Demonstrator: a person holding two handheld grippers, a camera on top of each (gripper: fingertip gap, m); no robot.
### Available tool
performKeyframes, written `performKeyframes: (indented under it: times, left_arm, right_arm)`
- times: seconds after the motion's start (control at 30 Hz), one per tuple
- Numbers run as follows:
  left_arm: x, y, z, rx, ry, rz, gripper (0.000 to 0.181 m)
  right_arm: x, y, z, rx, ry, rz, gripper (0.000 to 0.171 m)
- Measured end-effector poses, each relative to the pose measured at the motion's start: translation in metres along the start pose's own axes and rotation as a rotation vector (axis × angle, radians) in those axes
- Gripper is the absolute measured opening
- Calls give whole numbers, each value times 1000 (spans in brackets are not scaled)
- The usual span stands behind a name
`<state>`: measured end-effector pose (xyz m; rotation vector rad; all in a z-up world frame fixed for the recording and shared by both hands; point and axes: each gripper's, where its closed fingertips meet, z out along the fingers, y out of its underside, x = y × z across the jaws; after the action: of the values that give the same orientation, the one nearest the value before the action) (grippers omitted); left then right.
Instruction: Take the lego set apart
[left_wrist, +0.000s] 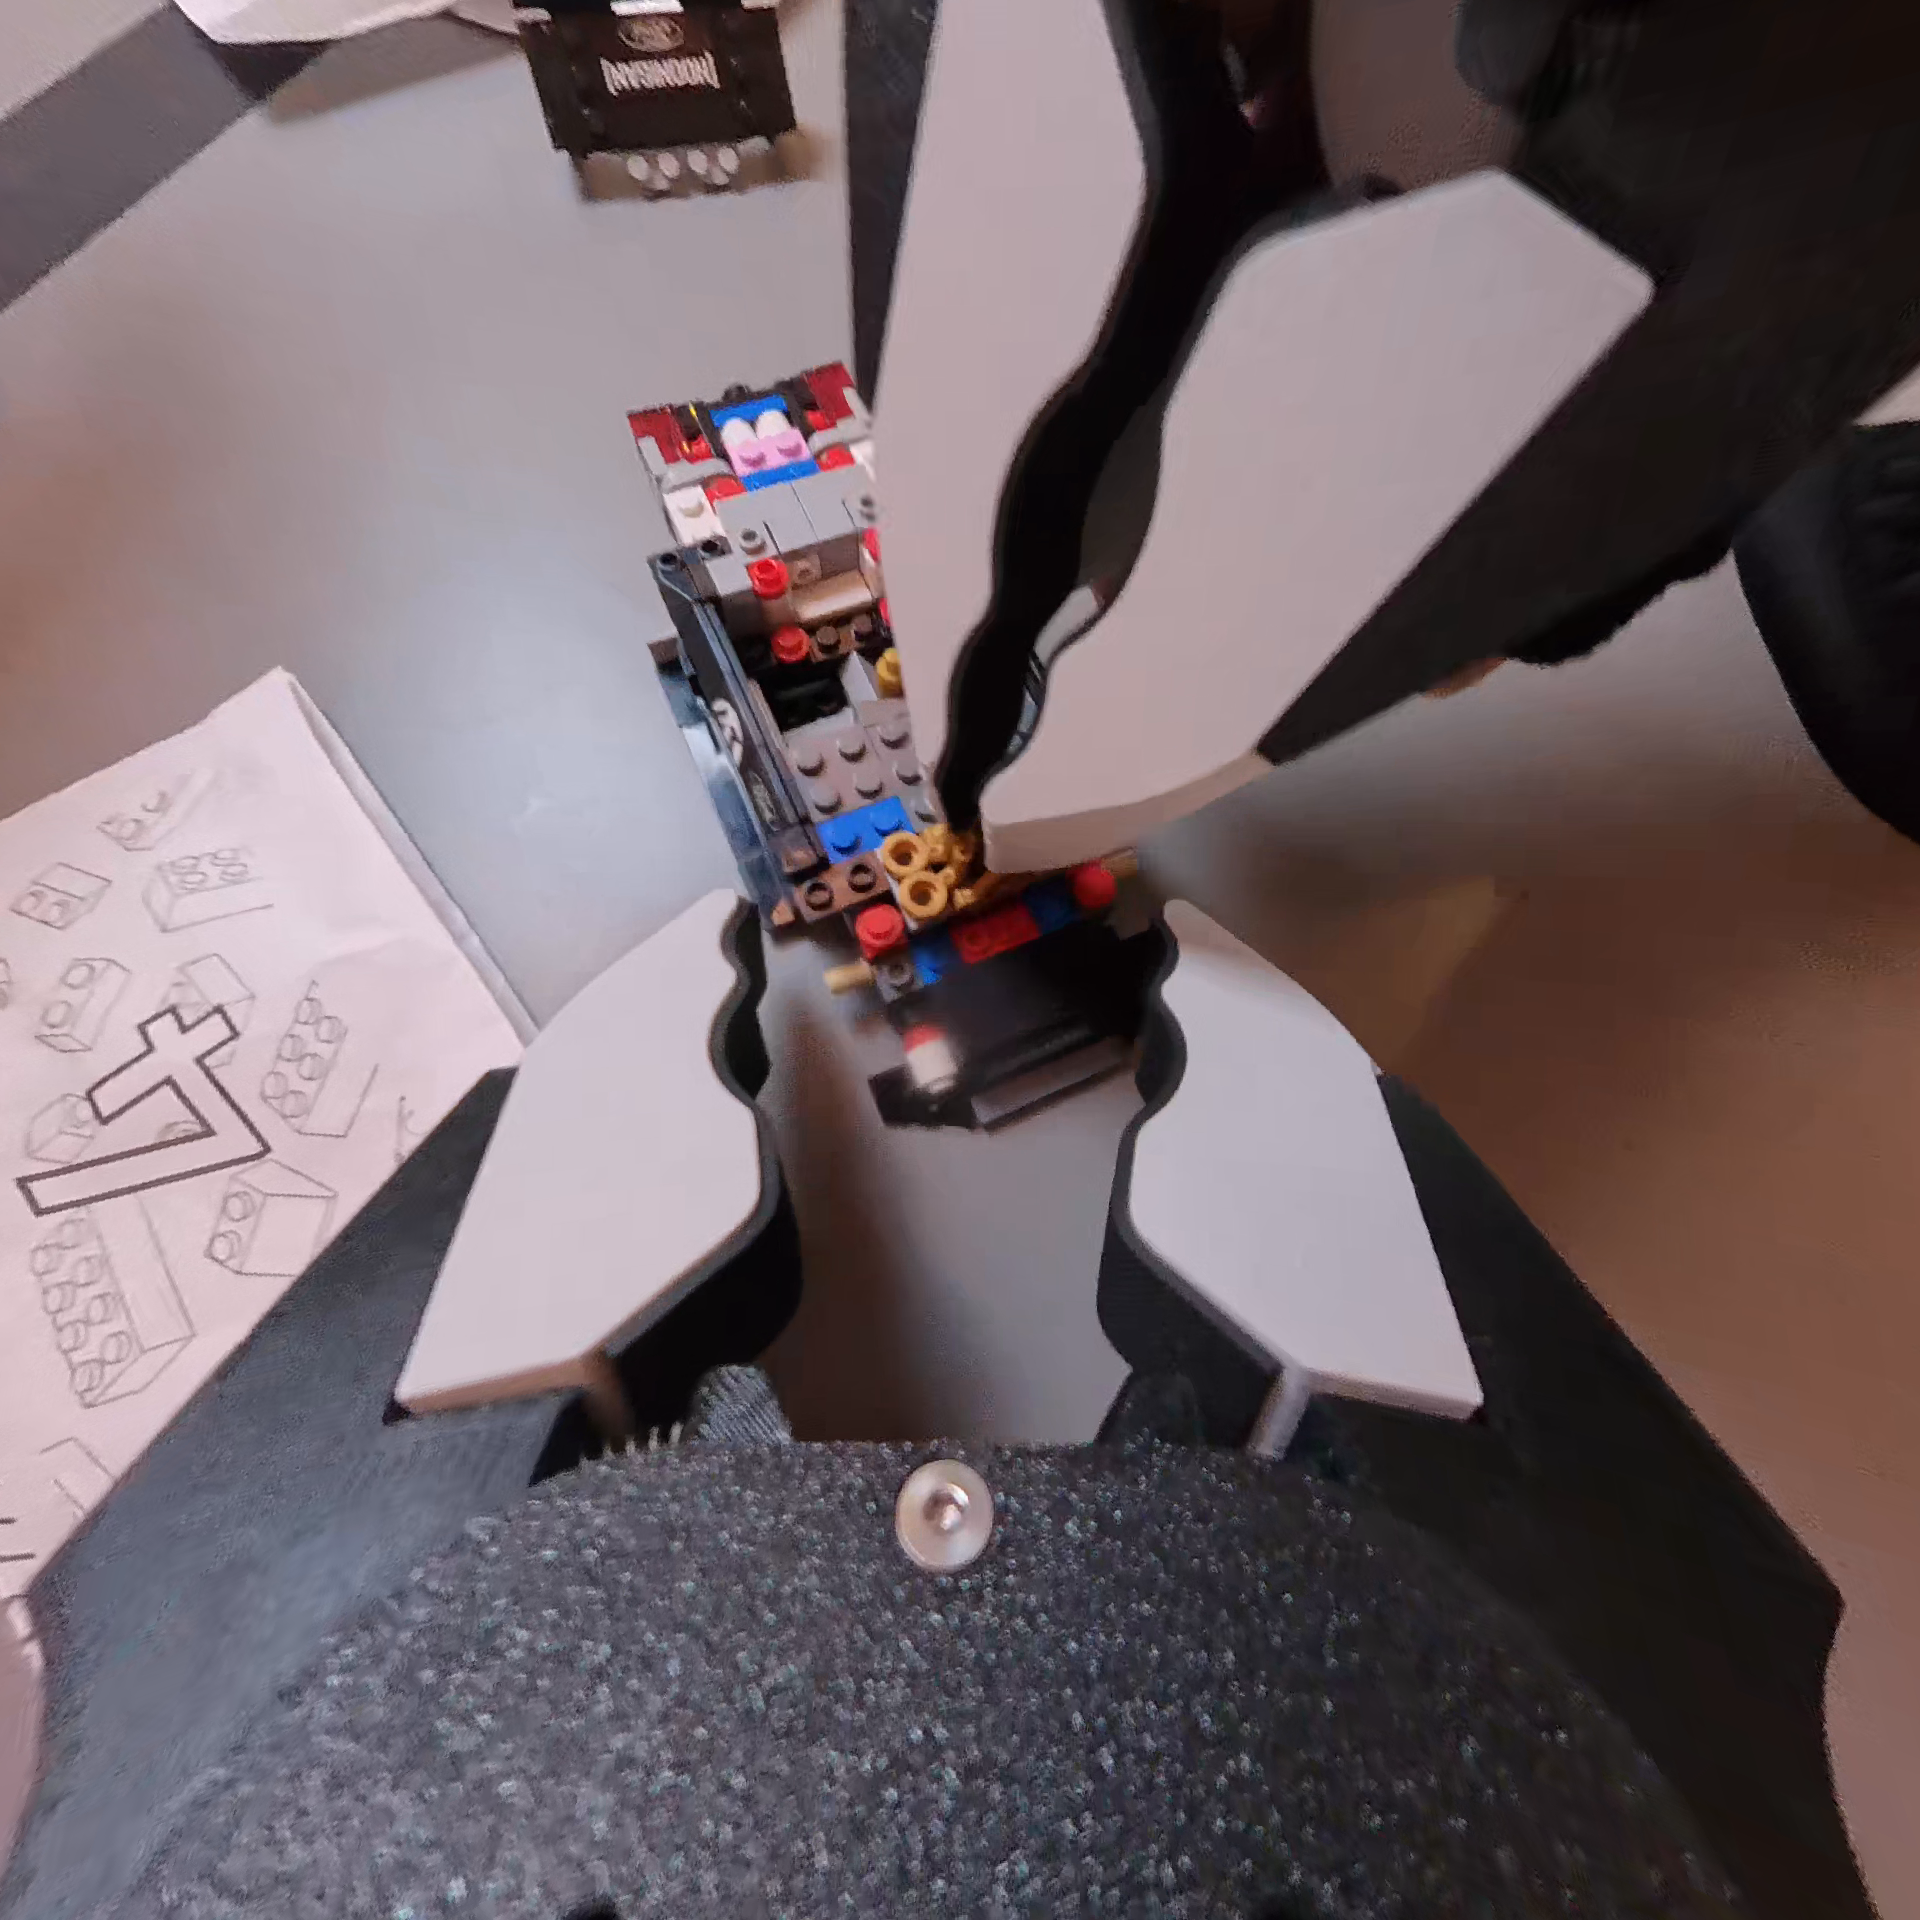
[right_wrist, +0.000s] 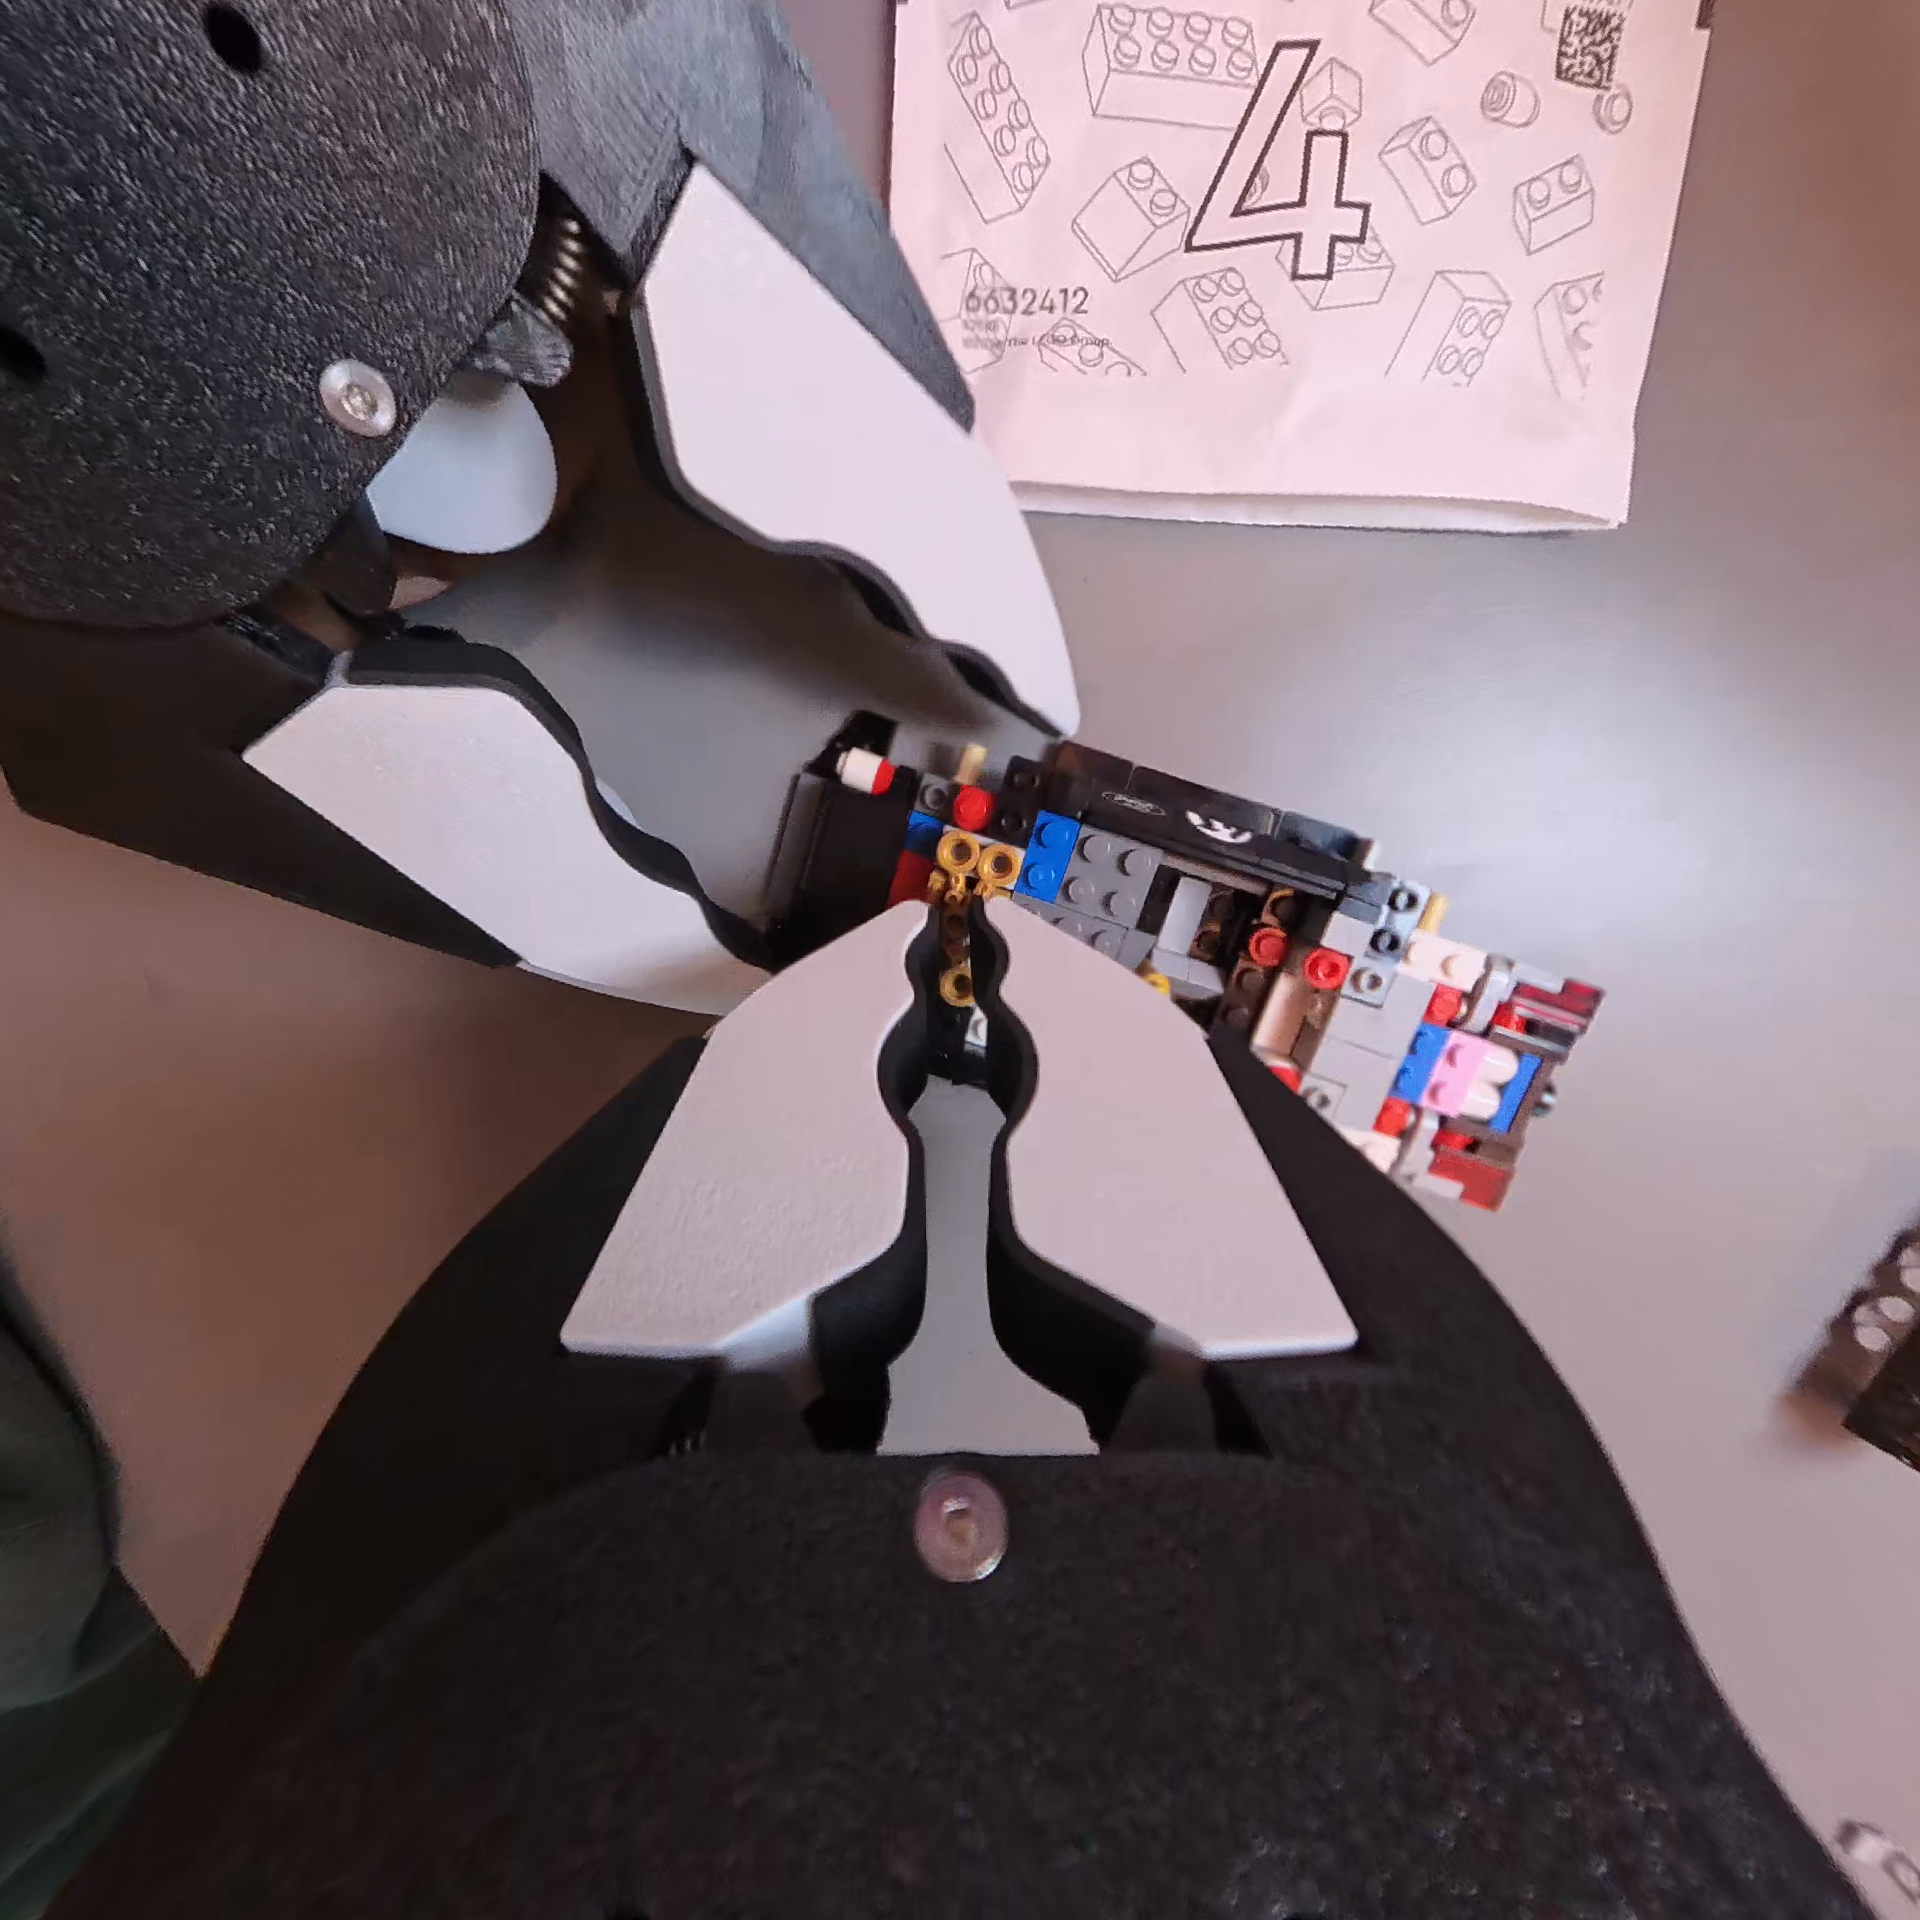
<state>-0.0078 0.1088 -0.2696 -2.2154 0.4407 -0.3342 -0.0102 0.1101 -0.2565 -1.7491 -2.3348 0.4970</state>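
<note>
The right gripper (right_wrist: 954, 914) is pinched down onto a small gold piece (right_wrist: 956, 940) near one end of the lego set (right_wrist: 1195, 914), its tips almost meeting around it; just beyond, the left gripper (right_wrist: 914, 821) stands wide, one finger each side of the black end of the model, bracing rather than clamping as far as I can tell; the set itself lies flat on the grey worktop (right_wrist: 1558, 727), a long half-stripped car body with studs of grey, blue and red exposed; farther off sits a white paper bag (right_wrist: 1299, 260) printed with brick outlines, and a loose black part (left_wrist: 665, 94) lies at the far edge. The risk is that the gold piece is tiny and may slip from the tips; with the left gripper unclamped, a pull could lift or skid the whole model.
</note>
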Motion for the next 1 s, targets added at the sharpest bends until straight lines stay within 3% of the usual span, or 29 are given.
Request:
performKeyframes:
  times: [0.2,0.33,0.77,1.0]
  left_arm:
    - [-2,-14,14,39,-1,-38,78]
    - [-5,-9,20,21,-86,21,66]
    - [-6,-6,19,17,-91,-34,65]
    - [-5,-6,19,18,-98,-27,65]
  right_arm:
    - [0,1,0,-22,39,-4,5]
    - [0,1,0,-14,69,-34,4]
    - [5,-17,-26,125,52,-44,0]
    - [-1,-1,-3,54,29,-8,8]
